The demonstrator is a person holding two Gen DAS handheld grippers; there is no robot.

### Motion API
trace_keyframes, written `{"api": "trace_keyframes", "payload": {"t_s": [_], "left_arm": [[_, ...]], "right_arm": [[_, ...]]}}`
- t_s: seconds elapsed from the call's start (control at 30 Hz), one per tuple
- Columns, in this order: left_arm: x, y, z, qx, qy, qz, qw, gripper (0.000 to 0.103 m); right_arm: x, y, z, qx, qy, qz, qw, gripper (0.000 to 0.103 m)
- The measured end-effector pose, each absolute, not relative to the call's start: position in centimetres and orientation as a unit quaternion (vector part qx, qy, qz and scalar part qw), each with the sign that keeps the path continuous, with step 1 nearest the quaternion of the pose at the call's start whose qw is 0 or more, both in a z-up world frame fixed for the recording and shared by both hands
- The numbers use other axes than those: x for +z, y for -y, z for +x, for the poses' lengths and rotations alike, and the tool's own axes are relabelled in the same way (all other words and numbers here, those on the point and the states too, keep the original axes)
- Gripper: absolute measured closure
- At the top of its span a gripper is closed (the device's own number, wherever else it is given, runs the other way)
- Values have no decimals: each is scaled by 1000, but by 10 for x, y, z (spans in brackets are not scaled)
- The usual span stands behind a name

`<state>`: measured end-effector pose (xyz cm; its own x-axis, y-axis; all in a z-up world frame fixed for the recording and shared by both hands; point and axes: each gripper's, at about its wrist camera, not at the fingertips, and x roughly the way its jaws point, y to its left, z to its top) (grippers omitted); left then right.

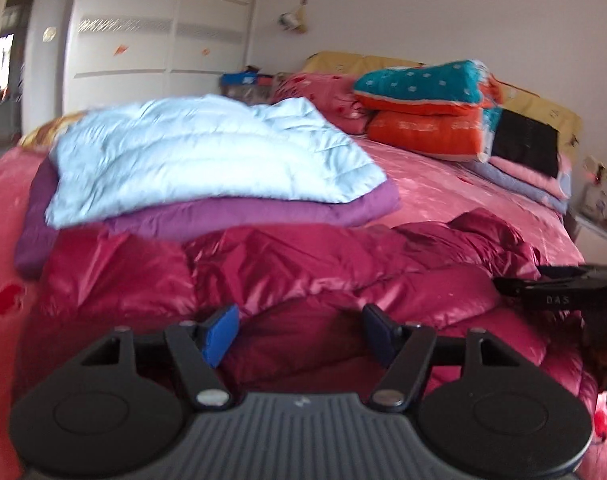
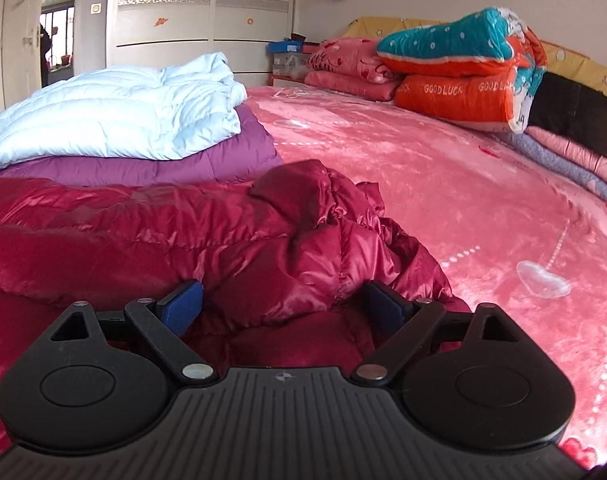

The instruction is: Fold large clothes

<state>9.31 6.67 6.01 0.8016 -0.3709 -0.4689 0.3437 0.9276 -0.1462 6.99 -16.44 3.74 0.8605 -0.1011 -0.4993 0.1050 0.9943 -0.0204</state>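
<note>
**Both hand-held grippers open over the red down jacket on the bed**

From my left wrist camera, my left hand-held gripper (image 1: pixel 301 334) stands wide, its blue pads apart with nothing pinched between them. Below and ahead of it lies the glossy dark red down jacket (image 1: pixel 303 264), crumpled in loose folds across the near part of the bed (image 1: pixel 463 196), which is covered in a pink plush blanket. Beyond the jacket sits a stack: a pale blue quilted garment (image 1: pixel 199 156) lying on top of a purple one (image 1: pixel 255 216). At the right edge I see my right hand-held gripper (image 1: pixel 559 296) from the side, over the jacket's right end. Farther back, by the yellow headboard, folded teal and orange quilts (image 1: pixel 427 108) are piled. This view is somewhat blurred.

From my right wrist camera, my right hand-held gripper (image 2: pixel 283 308) is also wide, its pads flanking a raised ridge of the red down jacket (image 2: pixel 231 236) without pressing on it. The jacket spreads left, and its bunched right end stops just beside bare pink blanket (image 2: pixel 483 200). The pale blue garment (image 2: pixel 115 120) rests on the purple one (image 2: pixel 143 168) just behind the jacket, touching it. The teal and orange quilts (image 2: pixel 459 64) sit well apart at the bed's head, in front of white wardrobe doors (image 2: pixel 199 12).
</note>
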Motion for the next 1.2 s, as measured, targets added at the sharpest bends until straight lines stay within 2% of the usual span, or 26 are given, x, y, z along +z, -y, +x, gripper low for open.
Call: {"api": "trace_keyframes", "payload": {"t_s": [0.2,0.77,1.1,1.2], "left_arm": [[46,-72,100,-166,-251,-38,953,34],[18,-67,101,-167,-232,-45,957,31],[20,-62,102,-162,-234,-32,958,30],[29,-61,98,-160,-237,-23,958,26]], "right_arm": [[22,172,95,-60,-264,36,962,0],[3,169,102,-68,-265,23,962,0],[2,165,98,-75,-252,21,965,0],[4,162,94,-82,-241,15,967,0]]}}
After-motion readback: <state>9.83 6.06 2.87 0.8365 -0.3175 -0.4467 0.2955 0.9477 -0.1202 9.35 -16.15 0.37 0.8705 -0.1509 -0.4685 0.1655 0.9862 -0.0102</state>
